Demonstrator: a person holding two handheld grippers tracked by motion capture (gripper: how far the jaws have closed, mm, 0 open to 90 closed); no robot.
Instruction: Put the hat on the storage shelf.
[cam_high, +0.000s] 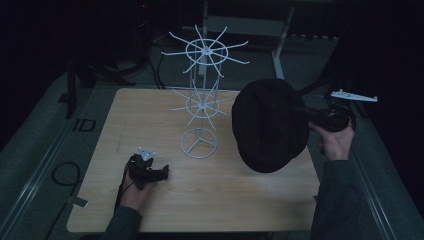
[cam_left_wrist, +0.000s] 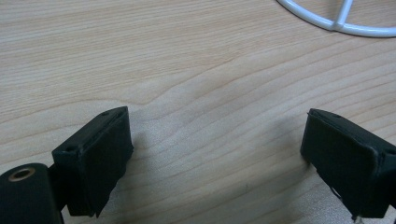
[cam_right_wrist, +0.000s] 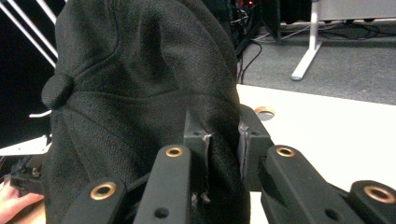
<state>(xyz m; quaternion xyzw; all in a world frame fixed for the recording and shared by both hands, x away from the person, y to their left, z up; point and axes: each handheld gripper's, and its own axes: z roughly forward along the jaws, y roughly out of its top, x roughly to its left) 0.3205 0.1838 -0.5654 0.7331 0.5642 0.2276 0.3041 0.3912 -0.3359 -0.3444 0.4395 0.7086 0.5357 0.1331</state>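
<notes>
While the room around it lay in darkness, a light wooden table (cam_high: 210, 200) filled the middle of the high view, its near edge toward the person and its far edge toward a grey floor with cables and a white desk frame. On the table, a little far of centre, stood a white wire display stand (cam_high: 202, 95): a round ring base, a thin upright post, and two tiers of spokes that fanned out like wheels, the upper tier wider than the lower. Nothing hung on its spokes.

To the right of the stand, a black flat cap (cam_high: 270, 125) was held up off the table, its crown turned toward the camera and its left edge close to the lower spokes but apart from them. The cap sat directly at the tips of the right gripper (cam_high: 312, 116), which reached in from the right side in the person's right hand (cam_high: 336, 142). In the right gripper view, the two black jaws were clenched together on a fold of the cap's (cam_right_wrist: 140, 93) rim, with the dark woven cloth pinched between the pads and the small button at the crown showing at the left.

At the near left, the left gripper (cam_high: 162, 172) rested low on the table in the person's left hand (cam_high: 134, 192), pointing right. In the left gripper view, its jaws stood wide apart with only bare wood between them, and the ring base of the stand (cam_left_wrist: 336, 23) curved past the far right corner.
</notes>
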